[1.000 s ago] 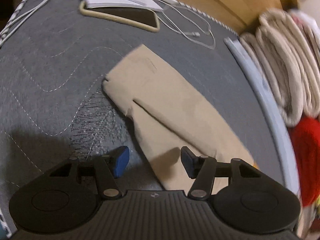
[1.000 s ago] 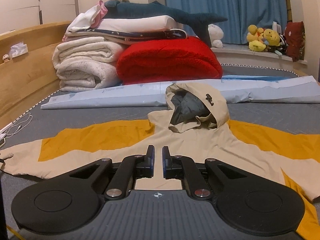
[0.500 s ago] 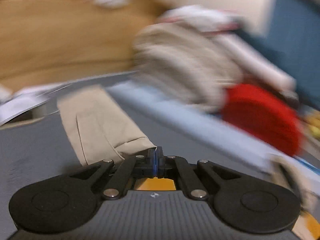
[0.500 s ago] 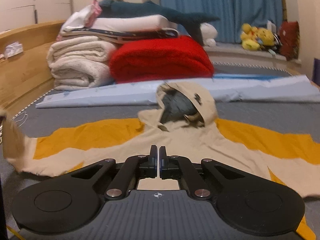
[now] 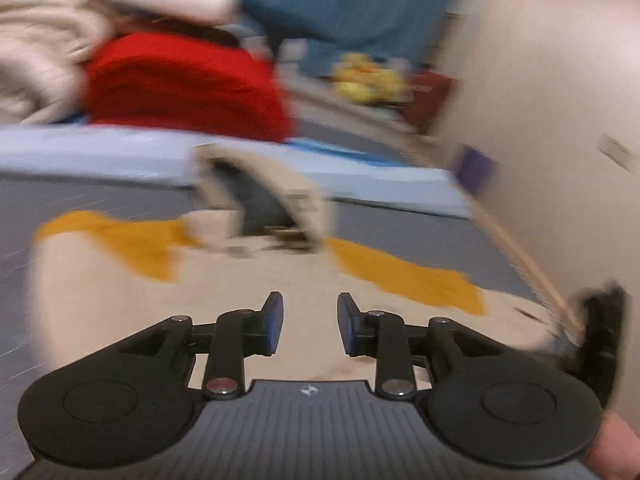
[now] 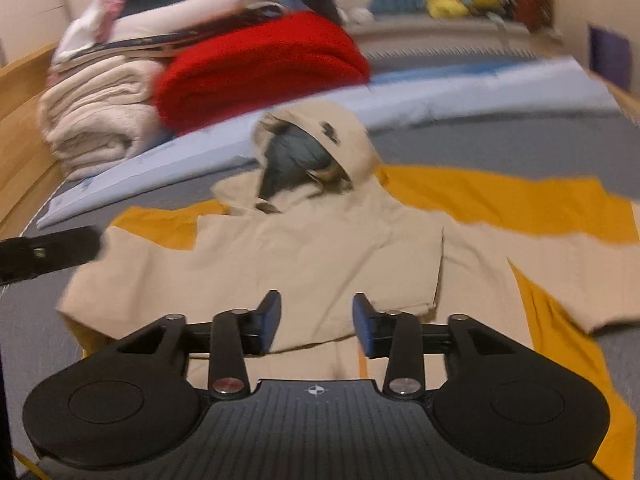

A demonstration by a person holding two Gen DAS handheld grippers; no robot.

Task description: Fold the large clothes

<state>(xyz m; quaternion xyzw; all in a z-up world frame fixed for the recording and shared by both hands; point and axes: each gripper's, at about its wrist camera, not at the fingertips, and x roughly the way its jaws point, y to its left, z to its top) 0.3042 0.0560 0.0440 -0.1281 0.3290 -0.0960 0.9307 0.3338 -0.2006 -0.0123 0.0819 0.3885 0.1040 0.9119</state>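
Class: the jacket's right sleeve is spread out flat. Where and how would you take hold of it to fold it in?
Probably pinch the right sleeve near its free outer end, with the open right tool coming in low from the right. It lies flat, so its thin edge fits the jaws and can swing over the jacket body.

One jacket (image 6: pixel 320 248), two grippers, one red blanket (image 6: pixel 260 64).

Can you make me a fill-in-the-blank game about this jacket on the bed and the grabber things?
1. The jacket is beige and ____.
2. The blanket behind the hood is ____.
3. The right gripper has its fingers ____.
4. The left gripper holds ____.

Missing words: yellow; red; open; nothing
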